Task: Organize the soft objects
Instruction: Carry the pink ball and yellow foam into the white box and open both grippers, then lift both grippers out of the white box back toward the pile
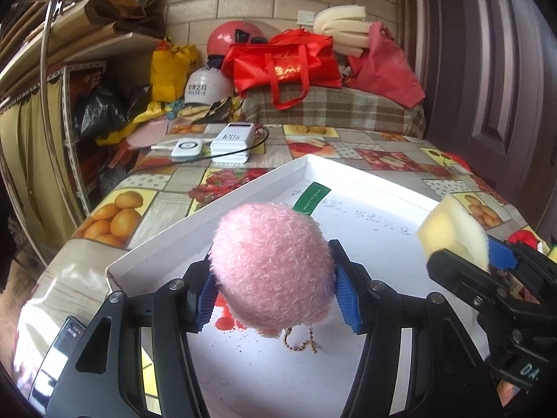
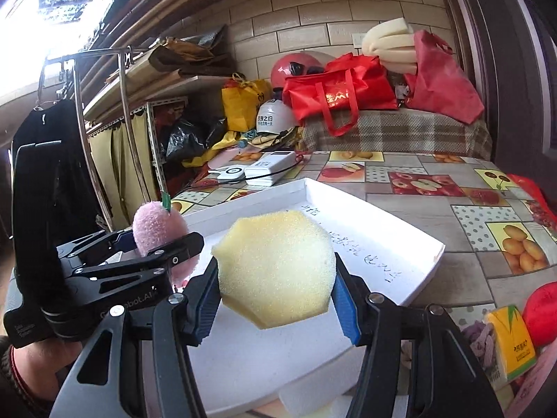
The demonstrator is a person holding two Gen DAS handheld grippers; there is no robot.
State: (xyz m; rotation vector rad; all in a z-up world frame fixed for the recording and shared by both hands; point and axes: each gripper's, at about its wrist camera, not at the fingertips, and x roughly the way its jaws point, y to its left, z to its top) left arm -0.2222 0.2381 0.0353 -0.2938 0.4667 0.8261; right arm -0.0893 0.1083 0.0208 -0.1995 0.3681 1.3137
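Note:
My left gripper is shut on a pink fuzzy plush ball with a small gold chain hanging under it, held above the white tray. My right gripper is shut on a yellow sponge, held above the same tray. In the left wrist view the right gripper shows at the right with the sponge. In the right wrist view the left gripper shows at the left with the plush ball.
The tray lies on a fruit-pattern tablecloth. White devices and a cable lie behind it. A phone lies at the near left. A yellow carton and a red plush lie at the right. Red bags sit on a bench behind.

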